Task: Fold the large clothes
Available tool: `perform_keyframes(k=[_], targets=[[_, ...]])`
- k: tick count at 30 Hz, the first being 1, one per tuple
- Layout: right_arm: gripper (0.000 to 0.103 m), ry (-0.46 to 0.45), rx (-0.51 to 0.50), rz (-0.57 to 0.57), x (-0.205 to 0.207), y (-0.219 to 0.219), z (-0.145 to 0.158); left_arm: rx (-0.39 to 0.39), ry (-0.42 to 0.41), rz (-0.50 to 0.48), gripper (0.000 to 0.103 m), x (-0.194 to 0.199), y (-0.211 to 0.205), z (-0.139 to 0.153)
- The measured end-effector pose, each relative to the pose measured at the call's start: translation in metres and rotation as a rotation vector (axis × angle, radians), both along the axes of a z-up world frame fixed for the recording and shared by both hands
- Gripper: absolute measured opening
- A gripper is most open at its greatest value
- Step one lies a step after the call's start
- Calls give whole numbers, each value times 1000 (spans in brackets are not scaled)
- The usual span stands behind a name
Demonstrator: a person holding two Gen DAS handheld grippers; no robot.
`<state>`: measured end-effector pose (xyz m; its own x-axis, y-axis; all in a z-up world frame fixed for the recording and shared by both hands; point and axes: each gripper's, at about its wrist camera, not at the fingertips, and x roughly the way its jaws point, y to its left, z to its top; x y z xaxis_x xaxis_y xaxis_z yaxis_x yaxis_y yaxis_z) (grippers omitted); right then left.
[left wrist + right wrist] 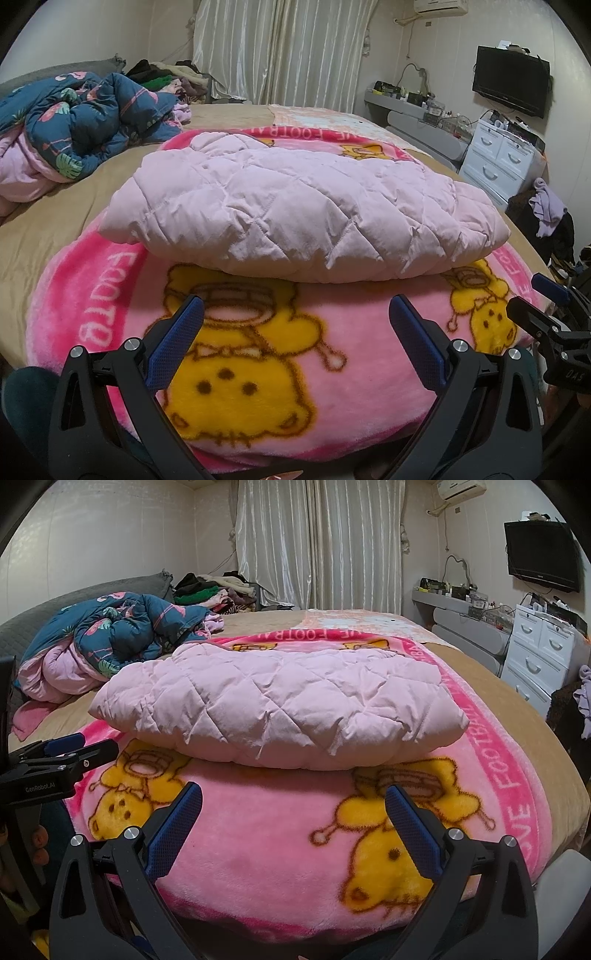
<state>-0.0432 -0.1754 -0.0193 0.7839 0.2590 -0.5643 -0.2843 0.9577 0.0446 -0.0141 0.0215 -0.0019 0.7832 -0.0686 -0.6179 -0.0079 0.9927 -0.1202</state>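
A pale pink quilted jacket lies folded into a thick bundle on the pink cartoon blanket spread over the bed. Both tongs, left and right, hover near its front edge (jaws spread wide, holding nothing). A blue floral duvet is heaped well apart.

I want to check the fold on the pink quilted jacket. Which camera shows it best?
The right wrist view: the whole jacket sits centred, both ends clear of the edges. The left wrist view shows it too, closer, with its right end stretched towards the side.
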Motion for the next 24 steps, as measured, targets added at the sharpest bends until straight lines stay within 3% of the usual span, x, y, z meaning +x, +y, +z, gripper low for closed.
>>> perform_keyframes(k=[24], targets=[[99,4,-6,-2,2,1,1,-1,-6,2,94,2,6,1]])
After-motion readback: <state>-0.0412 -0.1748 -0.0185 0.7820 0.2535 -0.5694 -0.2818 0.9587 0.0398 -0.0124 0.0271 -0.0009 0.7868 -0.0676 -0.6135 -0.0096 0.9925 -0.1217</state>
